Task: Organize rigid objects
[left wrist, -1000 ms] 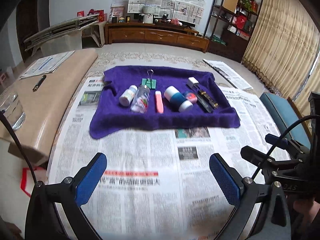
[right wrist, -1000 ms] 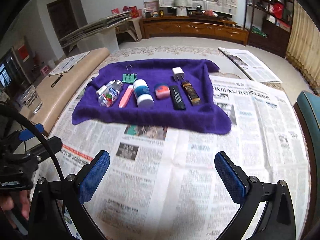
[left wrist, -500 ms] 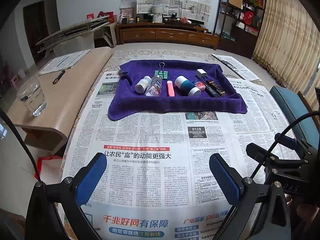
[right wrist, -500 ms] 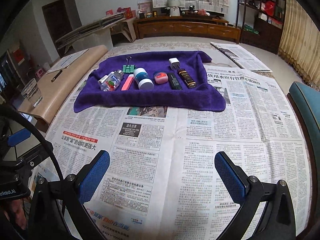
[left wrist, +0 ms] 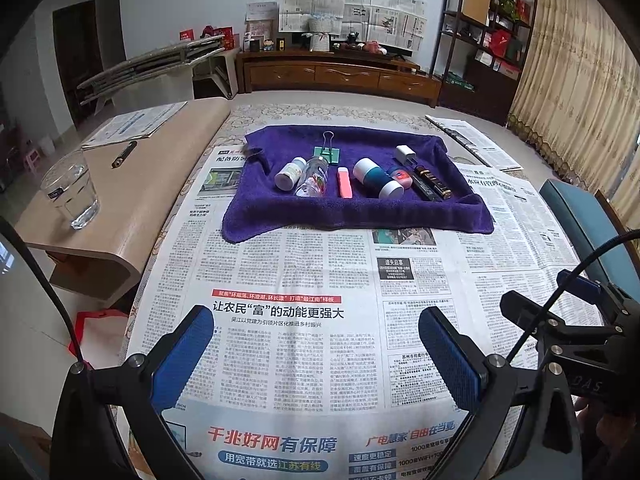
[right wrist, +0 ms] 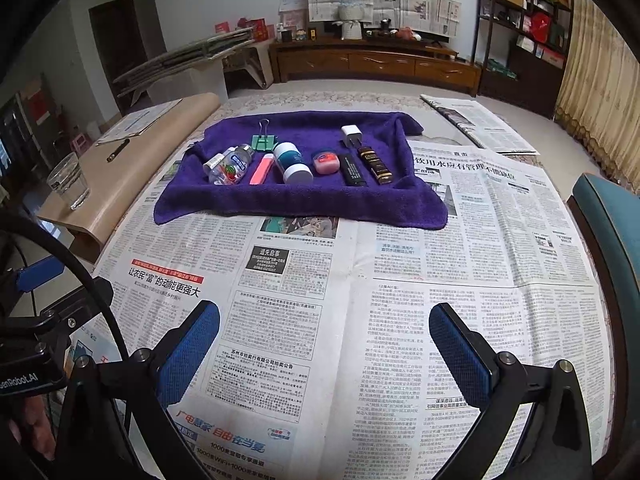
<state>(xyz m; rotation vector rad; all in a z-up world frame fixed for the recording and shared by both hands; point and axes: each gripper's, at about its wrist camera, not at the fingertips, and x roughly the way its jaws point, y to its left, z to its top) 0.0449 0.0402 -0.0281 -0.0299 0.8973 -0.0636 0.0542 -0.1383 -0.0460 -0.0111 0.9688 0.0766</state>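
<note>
left gripper (left wrist: 316,356): hovering over the newspaper (left wrist: 304,344), blue pads spread wide, nothing between them; well short of the towel
right gripper (right wrist: 325,354): same story on its side; fingers wide apart, empty, above the newsprint and well back from the items
purple towel (left wrist: 352,212): laid flat on the far part of the newspaper-covered table; far edge and right side rumpled up a little; every small object sits on it
row on the towel, left to right: white-capped small bottle (left wrist: 290,173) lying down; clear bottle (left wrist: 314,178) with a colourful label touching or just beside it; pink bar (left wrist: 344,182); teal and white cylinder (left wrist: 378,178) on its side; pink round tin (left wrist: 400,174) tucked right against the cylinder; black stick (right wrist: 352,169); dark stick with gold ends (right wrist: 374,165)
behind the row: green binder clip (left wrist: 329,151) with its wire handle pointing away, just beyond the clear bottle; white charger plug (left wrist: 405,154) at the far end of the dark sticks
left of the table: a tan bench (left wrist: 132,196) carries a glass of water (left wrist: 72,194), a dark pen (left wrist: 124,154) and a paper sheet (left wrist: 136,124)
right edge: a teal chair (right wrist: 612,224) sits by the table
</note>
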